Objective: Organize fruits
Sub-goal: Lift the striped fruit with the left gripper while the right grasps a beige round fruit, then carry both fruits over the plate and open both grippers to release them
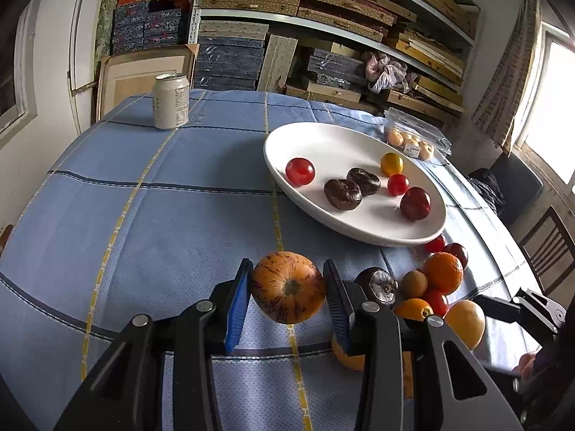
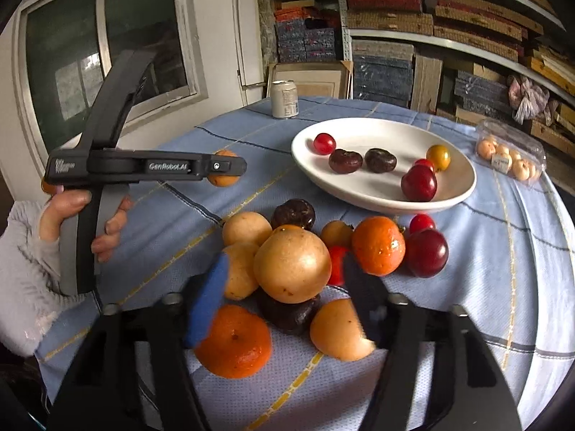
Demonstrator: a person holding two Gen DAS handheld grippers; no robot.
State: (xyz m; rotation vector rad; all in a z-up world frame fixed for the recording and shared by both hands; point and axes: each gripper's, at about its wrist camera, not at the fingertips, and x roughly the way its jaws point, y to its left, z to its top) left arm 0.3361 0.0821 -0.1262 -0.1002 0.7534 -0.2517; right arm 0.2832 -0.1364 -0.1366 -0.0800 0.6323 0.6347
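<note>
My left gripper is shut on an orange striped fruit and holds it above the blue tablecloth; it shows in the right wrist view too. A white plate holds red, yellow and dark brown fruits; it also shows in the right wrist view. My right gripper is open around a large pale orange fruit on top of a fruit pile with a tangerine, a dark red plum and another tangerine. The jaws look blurred.
A drink can stands at the table's far side. A clear pack of small pale fruits lies past the plate. Shelves of boxes fill the back wall. A chair stands at the right of the table.
</note>
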